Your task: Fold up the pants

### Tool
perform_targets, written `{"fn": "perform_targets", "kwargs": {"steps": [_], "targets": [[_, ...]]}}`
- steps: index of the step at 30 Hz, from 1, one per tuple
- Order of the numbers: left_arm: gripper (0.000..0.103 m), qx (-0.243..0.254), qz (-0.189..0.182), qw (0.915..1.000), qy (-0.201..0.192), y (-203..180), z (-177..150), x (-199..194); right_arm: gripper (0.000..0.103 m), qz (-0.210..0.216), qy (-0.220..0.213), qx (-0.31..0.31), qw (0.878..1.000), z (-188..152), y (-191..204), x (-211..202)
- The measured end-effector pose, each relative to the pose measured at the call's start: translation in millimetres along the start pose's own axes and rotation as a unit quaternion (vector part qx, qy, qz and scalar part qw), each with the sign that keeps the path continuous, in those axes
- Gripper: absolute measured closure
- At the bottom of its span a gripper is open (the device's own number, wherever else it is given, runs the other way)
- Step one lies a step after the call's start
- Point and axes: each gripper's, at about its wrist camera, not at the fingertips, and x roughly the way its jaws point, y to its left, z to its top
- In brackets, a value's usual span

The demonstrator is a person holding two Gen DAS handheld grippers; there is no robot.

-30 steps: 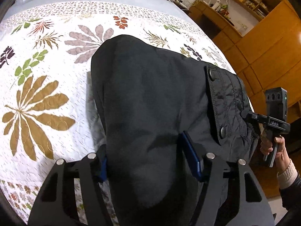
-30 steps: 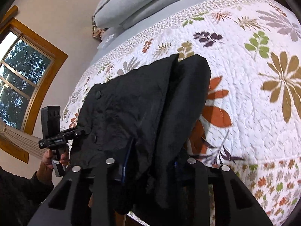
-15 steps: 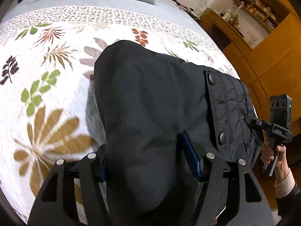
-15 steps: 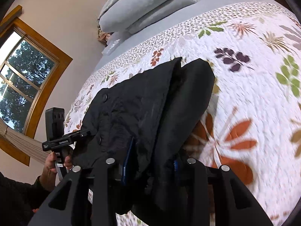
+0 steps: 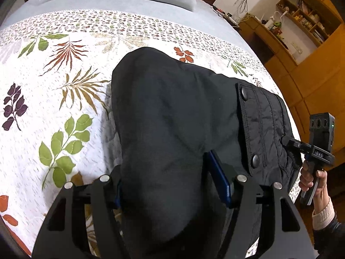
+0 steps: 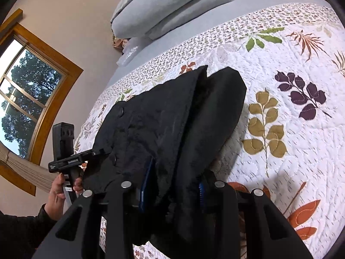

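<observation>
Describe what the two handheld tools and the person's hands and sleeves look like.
Both tools are matte black with silver round bolts on angular cut-out frames and blue finger pads. The right tool, seen from the left tool, has a boxy black top with a green light and white lettering on its bar. The right hand has a cream knit cuff; the left hand a dark sleeve.

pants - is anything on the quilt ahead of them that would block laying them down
Nothing visible does. Both the left gripper and right gripper already clamp the black pants, and the floral quilt ahead looks bare up to the grey pillows.
</observation>
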Motion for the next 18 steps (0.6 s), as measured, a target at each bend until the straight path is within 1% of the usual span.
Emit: {"fn": "perform_targets", "kwargs": {"steps": [1,2,4,7,9,10,12,14,15,17,18], "targets": [[0.037,-0.001,0.000,1.0000,-0.003,0.8,-2.5,-2.0,0.052,0.000,0.005,0.009,1.000,-2.1,-2.7,0.1],[0.037,-0.001,0.003,1.0000,-0.007,2.0,-5.4,-4.2,0.040,-0.004,0.010,0.014,1.000,-1.6,-4.9,1.0],[0.037,0.003,0.007,0.9999,-0.013,-0.8,-12.6,-9.9,0.036,-0.024,0.018,0.023,0.999,-8.5,-7.5,-2.1],[0.037,0.007,0.012,0.9997,-0.021,1.9,-26.3,-22.8,0.036,-0.050,-0.016,0.017,0.998,-19.8,-2.0,-26.4],[0.035,0.013,0.025,0.9993,-0.025,2.5,-33.8,-30.1,0.036,-0.062,-0.039,-0.020,0.997,-29.5,13.6,-47.0],[0.034,0.016,0.029,0.9991,-0.026,2.3,-36.1,-32.4,0.036,-0.059,-0.042,-0.032,0.997,-34.0,20.3,-53.2],[0.032,0.015,0.033,0.9989,-0.028,0.8,-43.9,-38.9,0.036,-0.027,-0.030,-0.043,0.998,-43.5,35.7,-59.3],[0.031,0.007,0.033,0.9989,-0.032,-0.7,-52.0,-44.7,0.036,-0.030,-0.015,-0.042,0.999,-48.0,43.8,-55.2],[0.030,0.002,0.035,0.9988,-0.035,-0.8,-56.8,-47.7,0.037,-0.032,-0.010,-0.039,0.999,-49.2,43.4,-52.5],[0.029,-0.001,0.039,0.9985,-0.038,-2.8,-61.3,-50.3,0.041,-0.021,0.007,-0.026,0.999,-46.5,41.0,-40.9],[0.028,-0.005,0.038,0.9985,-0.038,-3.0,-63.8,-51.0,0.041,-0.023,0.012,-0.013,1.000,-45.0,37.1,-34.4]]}}
